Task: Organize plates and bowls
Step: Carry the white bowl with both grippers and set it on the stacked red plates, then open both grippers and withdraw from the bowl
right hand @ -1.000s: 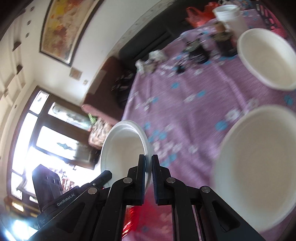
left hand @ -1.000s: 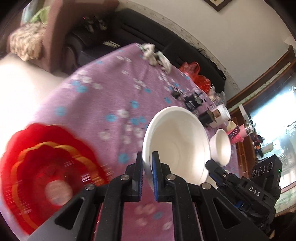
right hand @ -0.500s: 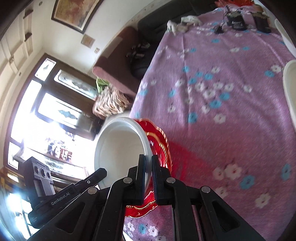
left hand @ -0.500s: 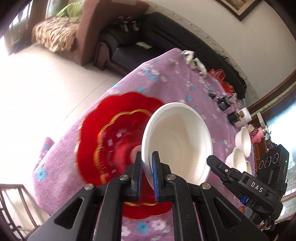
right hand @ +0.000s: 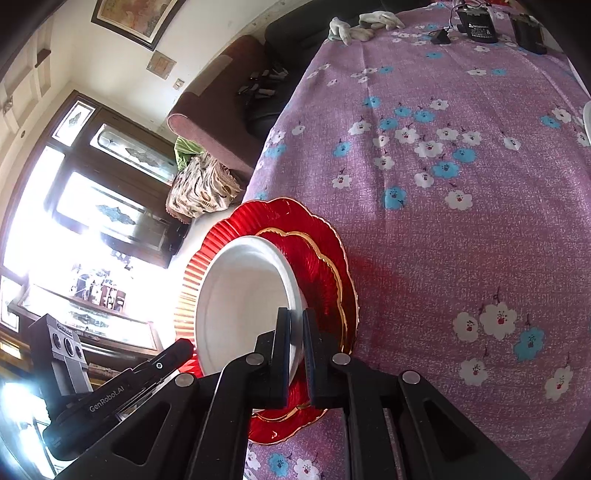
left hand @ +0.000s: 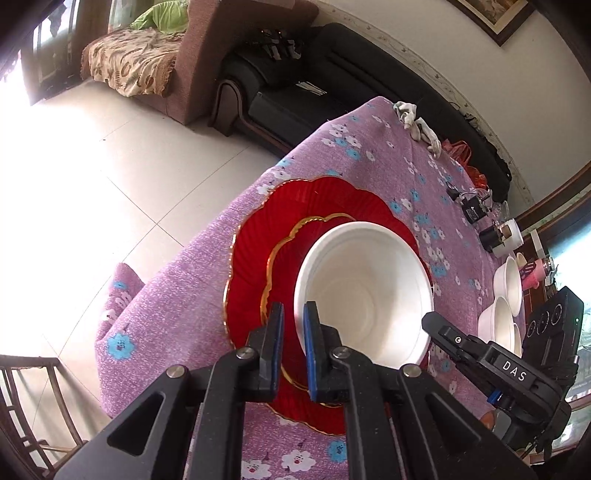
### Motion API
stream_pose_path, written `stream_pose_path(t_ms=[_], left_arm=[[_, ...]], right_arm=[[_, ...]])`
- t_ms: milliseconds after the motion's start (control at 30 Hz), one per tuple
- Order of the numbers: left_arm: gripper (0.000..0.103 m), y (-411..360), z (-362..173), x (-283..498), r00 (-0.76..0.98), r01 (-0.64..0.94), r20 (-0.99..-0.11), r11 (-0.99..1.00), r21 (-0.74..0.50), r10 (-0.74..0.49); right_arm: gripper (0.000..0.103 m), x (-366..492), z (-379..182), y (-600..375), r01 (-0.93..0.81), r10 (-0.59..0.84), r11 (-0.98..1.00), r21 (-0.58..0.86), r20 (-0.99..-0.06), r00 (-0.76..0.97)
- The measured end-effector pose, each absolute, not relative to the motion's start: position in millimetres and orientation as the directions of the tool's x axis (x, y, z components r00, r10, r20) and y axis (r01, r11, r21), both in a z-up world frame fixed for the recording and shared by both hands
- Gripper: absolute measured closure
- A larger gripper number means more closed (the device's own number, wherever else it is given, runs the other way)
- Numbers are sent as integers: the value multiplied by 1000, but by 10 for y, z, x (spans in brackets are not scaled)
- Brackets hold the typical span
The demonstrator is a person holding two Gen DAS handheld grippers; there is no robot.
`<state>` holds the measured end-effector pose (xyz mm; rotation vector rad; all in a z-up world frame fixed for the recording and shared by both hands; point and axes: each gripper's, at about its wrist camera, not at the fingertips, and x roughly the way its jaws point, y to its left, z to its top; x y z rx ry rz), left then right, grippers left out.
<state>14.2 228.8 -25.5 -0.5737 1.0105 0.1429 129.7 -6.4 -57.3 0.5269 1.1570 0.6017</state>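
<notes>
Bowl on the red plates, tongs at both sides of its rim

Sunlit floor tiles (left hand: 110,177) fill the left of the left wrist view, with a brown sofa (left hand: 207,48) and a black sofa (left hand: 332,85) far behind. The desk, under a purple floral tablecloth (left hand: 177,295), carries a large red scalloped plate (left hand: 255,258) near its left edge, and a smaller red gold-rimmed plate (left hand: 291,243) lies on that. A white bowl (left hand: 369,288) sits on the stacked plates. The left tongs (left hand: 293,350) straddle the bowl's near-left rim with a visible gap between fingers and rim, so they look released. Further right, more white bowls (left hand: 506,306) stand near the desk's right edge, and the other tool's body shows at lower right.

In the right wrist view, the same white bowl (right hand: 243,299) rests on the red scalloped plate (right hand: 325,251), left of a broad bare stretch of the tablecloth (right hand: 461,221). The right tongs (right hand: 295,354) have the bowl's right rim between their fingers, nearly closed on it; whether they truly clench it, I cannot tell. White gloves (right hand: 362,24) lie at the far edge.
</notes>
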Motion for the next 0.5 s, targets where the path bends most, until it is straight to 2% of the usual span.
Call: stream_pose_path(t_ms=[200, 400, 500], left_arm=[[94, 2319, -233, 93, 547, -374, -825, 840, -394, -144], [94, 2232, -13, 5, 595, -373, -801, 859, -350, -68], [92, 2102, 82, -5, 613, -344, -788, 877, -334, -59]], right_arm=[[94, 1272, -641, 25, -171, 683, 729, 663, -686, 253], [92, 1269, -671, 7, -169, 683, 730, 662, -695, 224], [92, 1243, -582, -136, -175, 685, 726, 665, -676, 272]])
